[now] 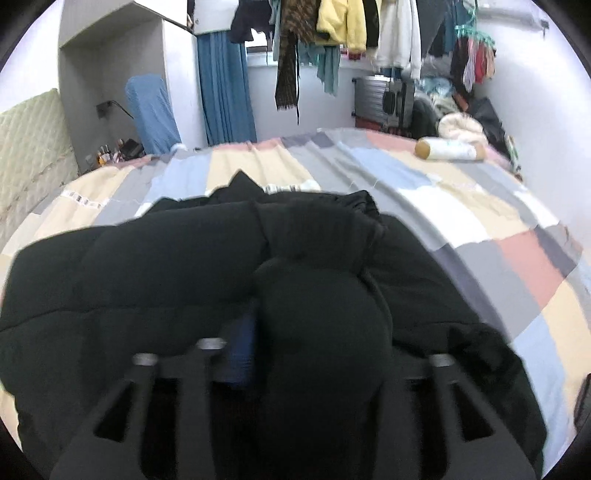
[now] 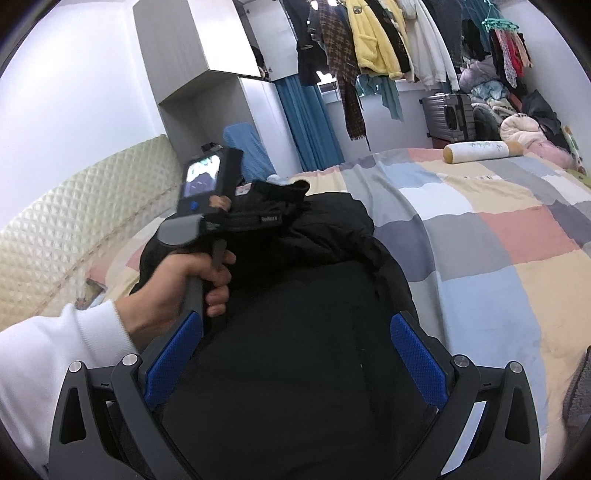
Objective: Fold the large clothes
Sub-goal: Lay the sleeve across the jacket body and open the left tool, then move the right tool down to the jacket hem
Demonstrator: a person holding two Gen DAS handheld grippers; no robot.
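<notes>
Across the bed, with its patchwork cover of pale blue, cream, grey and pink squares, you are working on a black padded jacket that is lying bunched on the near part of the cover, close under both cameras. Behind the bed, a row of hanging clothes is filling the top of both views, a blue curtain is hanging by the window, and a grey suitcase is standing against the far wall. At the head of the bed a quilted cream headboard is running along the wall. Near the far edge of the cover a white bolster pillow is lying on its side. You are holding the left tool low over the jacket, its jaws standing apart; a rounded fold of the black fabric is bulging up between them and hiding the blue pads, with nothing seen clamped. The view there is blurred. Seen from the right wrist, your left hand, in a white sleeve, is wrapping around that tool's handle. You are keeping the right tool released as well, its blue pads wide apart above the jacket's dark body, gripping nothing.
</notes>
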